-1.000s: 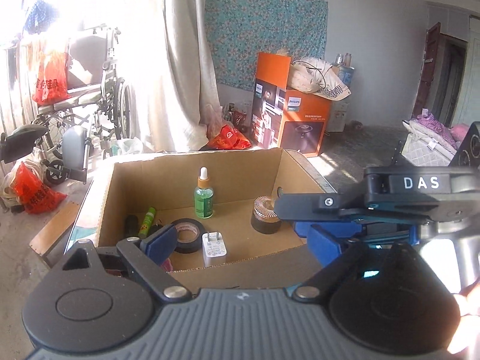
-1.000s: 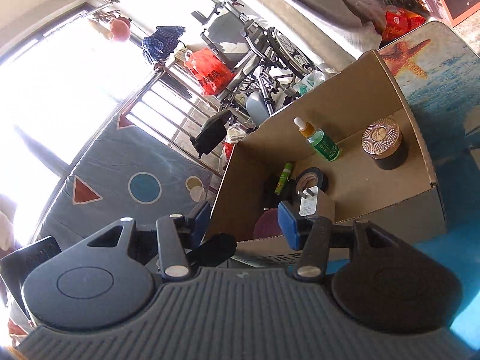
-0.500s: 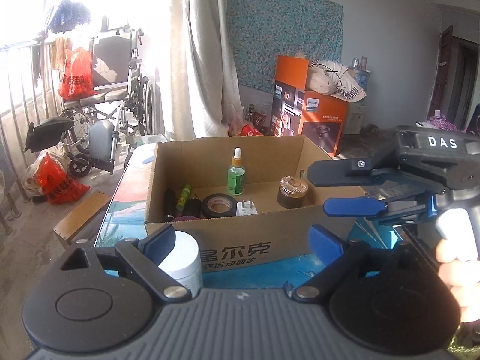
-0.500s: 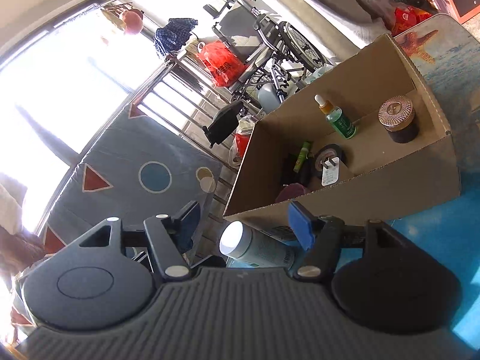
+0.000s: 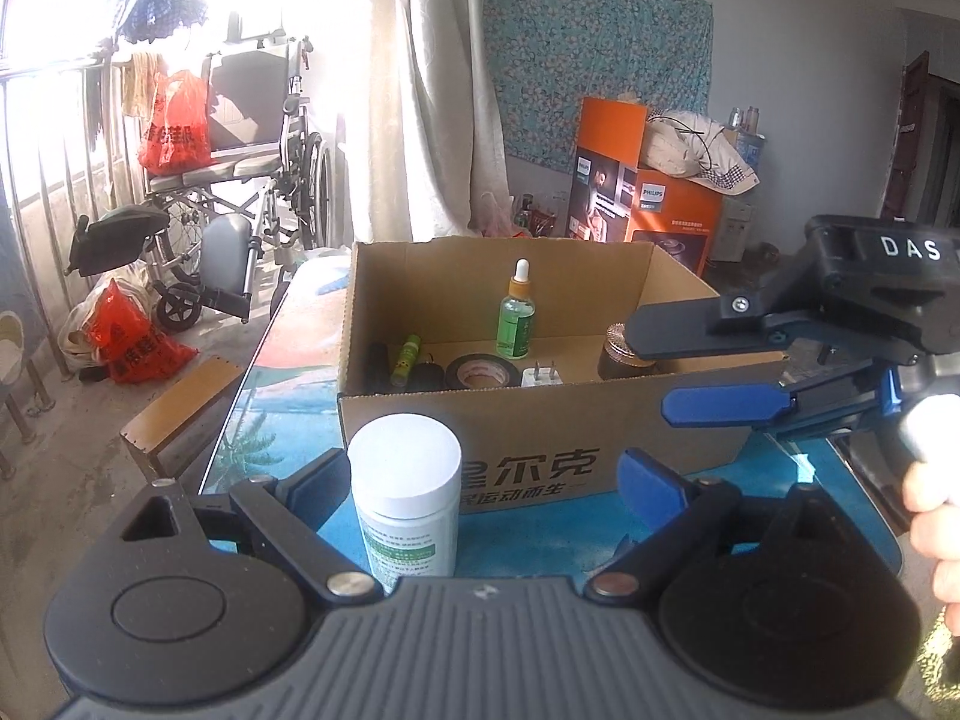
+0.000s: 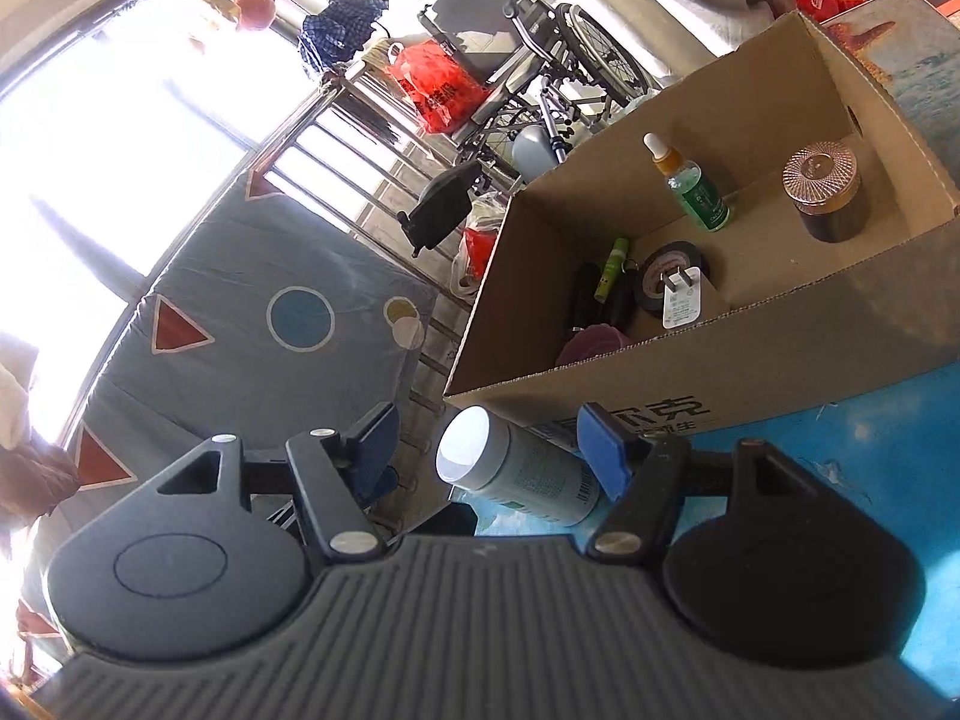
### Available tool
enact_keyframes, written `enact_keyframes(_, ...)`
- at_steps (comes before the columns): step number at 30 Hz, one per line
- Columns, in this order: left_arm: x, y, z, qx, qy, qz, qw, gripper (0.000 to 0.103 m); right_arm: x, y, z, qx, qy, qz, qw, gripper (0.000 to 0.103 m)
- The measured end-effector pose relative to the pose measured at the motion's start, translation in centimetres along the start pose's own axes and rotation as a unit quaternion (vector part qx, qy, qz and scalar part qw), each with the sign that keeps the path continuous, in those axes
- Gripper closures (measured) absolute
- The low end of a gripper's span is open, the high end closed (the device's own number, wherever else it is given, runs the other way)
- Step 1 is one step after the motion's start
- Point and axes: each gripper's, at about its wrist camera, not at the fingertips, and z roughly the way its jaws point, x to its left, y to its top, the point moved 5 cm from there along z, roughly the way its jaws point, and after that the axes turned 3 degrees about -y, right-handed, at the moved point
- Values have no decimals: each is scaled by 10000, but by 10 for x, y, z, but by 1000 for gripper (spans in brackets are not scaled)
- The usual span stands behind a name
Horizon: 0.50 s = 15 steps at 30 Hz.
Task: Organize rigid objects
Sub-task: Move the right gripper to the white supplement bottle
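1. Two grippers face a cardboard box (image 5: pixel 540 414) on a blue table (image 5: pixel 540 540).
2. Left gripper (image 5: pixel 486 480) stands with jaws apart around a white-capped bottle (image 5: pixel 405 504), which stands upright just in front of the box; the pads do not press it.
3. Right gripper (image 6: pixel 492 450) has its jaws spread apart, the bottle (image 6: pixel 516 468) between them, untouched.
4. Inside the box: a green dropper bottle (image 5: pixel 517 318), a roll of black tape (image 5: pixel 483 371), a white plug (image 5: pixel 542 373), a dark jar with a ribbed lid (image 6: pixel 825 192), and a small green tube (image 5: pixel 405 359).
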Motion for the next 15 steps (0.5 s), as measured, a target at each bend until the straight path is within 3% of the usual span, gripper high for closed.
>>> enact_keyframes(10,11,-11,38,220,336,145,9991,7,4,-7,48,439,66,-49,9990,37)
enact_keyframes(15,17,-13,54,363,434,174,9982,13,6,-8,76,638,33,-70,9979,39)
